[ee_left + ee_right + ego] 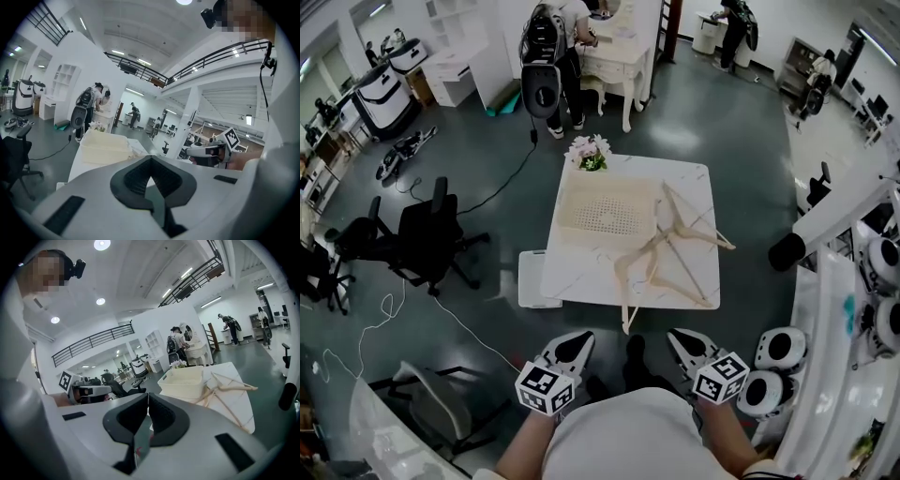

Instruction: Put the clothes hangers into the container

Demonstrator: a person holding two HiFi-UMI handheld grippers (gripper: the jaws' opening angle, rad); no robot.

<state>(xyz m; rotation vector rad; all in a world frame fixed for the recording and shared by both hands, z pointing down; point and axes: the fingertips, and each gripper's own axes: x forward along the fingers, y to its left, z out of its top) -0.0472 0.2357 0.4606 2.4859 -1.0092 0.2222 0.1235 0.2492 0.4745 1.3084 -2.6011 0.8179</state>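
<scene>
The left tongs (pixel 151 161) fill the near part of the view. Their jaws meet at the tips and nothing is between them. Beyond them a cream container (pixel 105 145) stands on the white desk (pixel 75 171). The right tongs (pixel 190 152) show to the right, tips pointing left. A black office chair (pixel 16 154) stands at the near left, and a person (pixel 89 108) stands farther back.

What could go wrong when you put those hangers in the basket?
The hangers lie crossed in a pile, so lifting one might drag others along. One hanger pokes over the near edge of the table and could slip off. The flowers right behind the basket might get bumped.
</scene>
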